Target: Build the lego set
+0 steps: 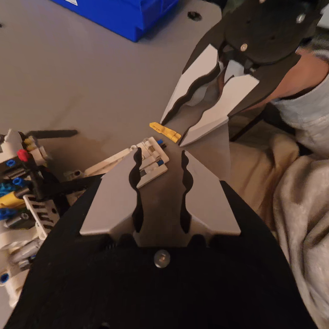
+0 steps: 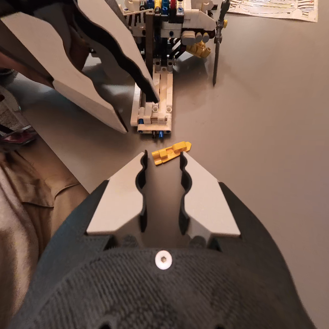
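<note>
1. The grey table (image 2: 267,142) filled most of both views, with a blue box (image 1: 121,16) seen at the top of the left wrist view and a printed instruction sheet (image 2: 274,8) at the upper right of the right wrist view.
2. The part-built lego model (image 2: 169,23) was seen at the top centre of the right wrist view, and at the left edge of the left wrist view, with a white beam arm (image 2: 160,110) stretched out from it toward the middle of the frame.
3. The left gripper (image 1: 161,153) was held wide apart and empty, one fingertip poised over the end of the white arm; whether the arm was touched could not be told.
4. The right gripper (image 2: 163,154) was likewise spread wide, nothing clasped, its tips set to either side of the small piece.
5. The yellow lego piece (image 2: 171,153) lay flat on the table at frame centre, just in front of the blue pins (image 2: 161,134) at the arm's end, and apart from them.
6. The step in hand was judged to be the pick-up of the yellow piece. The next move would call for the right fingers to be closed squarely across its length, since it lay slantwise between them, before it could be carried to the pins while the arm was steadied.
</note>
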The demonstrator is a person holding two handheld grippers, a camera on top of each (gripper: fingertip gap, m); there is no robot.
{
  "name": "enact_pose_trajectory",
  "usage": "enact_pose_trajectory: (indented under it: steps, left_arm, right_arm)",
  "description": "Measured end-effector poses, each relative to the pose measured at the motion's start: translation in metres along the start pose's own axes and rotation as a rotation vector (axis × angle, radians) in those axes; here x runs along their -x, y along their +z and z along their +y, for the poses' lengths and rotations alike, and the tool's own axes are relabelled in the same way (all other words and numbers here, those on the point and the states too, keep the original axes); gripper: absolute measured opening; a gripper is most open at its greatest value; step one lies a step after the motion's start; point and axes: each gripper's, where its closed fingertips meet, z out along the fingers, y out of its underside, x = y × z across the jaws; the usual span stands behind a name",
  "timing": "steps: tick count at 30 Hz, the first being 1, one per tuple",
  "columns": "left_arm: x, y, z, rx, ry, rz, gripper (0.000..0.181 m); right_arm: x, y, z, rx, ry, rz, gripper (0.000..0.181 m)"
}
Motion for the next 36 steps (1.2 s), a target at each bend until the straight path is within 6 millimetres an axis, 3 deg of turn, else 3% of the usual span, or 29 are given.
enact_pose_trajectory:
  steps: [5, 11, 18, 22, 24, 28, 36]
  left_arm:
    - [0.012, 0.010, 0.020, 0.151, 0.119, -0.103, 0.043]
    - [0.009, 0.007, 0.019, 0.159, 0.105, -0.090, 0.040]
    - [-0.008, -0.015, -0.001, 0.077, 0.128, -0.061, 0.038]
    - [0.006, -0.009, 0.014, 0.145, 0.130, -0.096, 0.039]
    - [0.006, -0.010, 0.012, 0.114, 0.105, -0.074, 0.038]
    - [0.006, -0.014, 0.017, 0.145, 0.071, -0.059, 0.039]
    - [0.004, -0.007, 0.024, 0.174, 0.101, -0.078, 0.037]
  right_arm:
    - [0.007, 0.001, -0.001, 0.003, 0.031, -0.026, 0.030]
    - [0.016, 0.001, 0.000, -0.003, 0.071, 0.005, 0.023]
    - [0.033, -0.002, 0.002, 0.001, 0.164, -0.051, 0.023]
    - [0.038, -0.004, 0.003, 0.010, 0.221, -0.109, 0.021]
    - [0.043, -0.006, 0.004, 0.021, 0.224, -0.148, 0.022]
    - [0.026, -0.010, 0.003, -0.002, 0.148, -0.082, 0.032]
    - [0.001, -0.009, -0.011, -0.018, -0.065, -0.109, 0.028]
